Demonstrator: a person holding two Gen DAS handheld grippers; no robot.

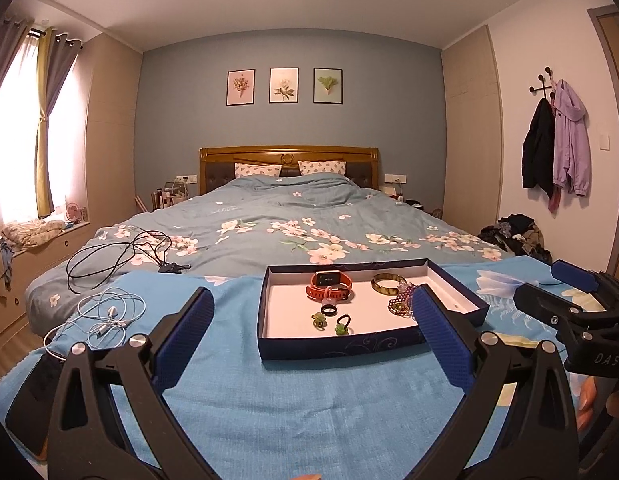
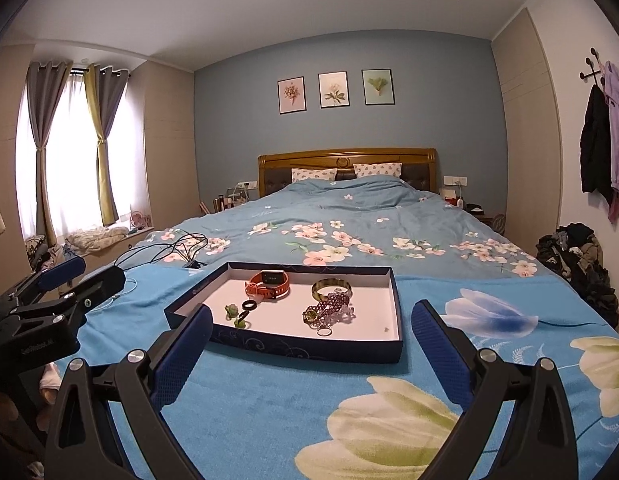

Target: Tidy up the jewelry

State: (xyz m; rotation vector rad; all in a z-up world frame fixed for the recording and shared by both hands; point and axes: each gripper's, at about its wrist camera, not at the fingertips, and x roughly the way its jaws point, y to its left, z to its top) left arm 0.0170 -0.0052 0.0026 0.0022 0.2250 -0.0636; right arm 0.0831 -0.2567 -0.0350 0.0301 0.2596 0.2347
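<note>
A shallow dark blue box point(image 1: 333, 347) point(image 2: 301, 347) with a white floor lies on a blue towel at the foot of the bed. Inside lie an orange watch point(image 1: 330, 286) point(image 2: 268, 283), a green bangle point(image 1: 386, 283) point(image 2: 331, 287), a purple bead bracelet point(image 2: 329, 309) point(image 1: 403, 300), a black ring point(image 1: 328, 310) point(image 2: 249, 305), small green pieces point(image 1: 319, 320) point(image 2: 231, 311) and a silver ring point(image 2: 324, 331). My left gripper point(image 1: 309, 324) hovers open in front of the box. My right gripper point(image 2: 311, 332) is open too, just short of the box's near wall. Both are empty.
White earphones point(image 1: 109, 314) and a black cable point(image 1: 121, 254) point(image 2: 177, 246) lie on the bed to the left. The floral duvet point(image 1: 293, 224) stretches back to the headboard. A clothes pile point(image 2: 581, 256) sits on the floor at right. The right gripper point(image 1: 577, 300) shows beside the box.
</note>
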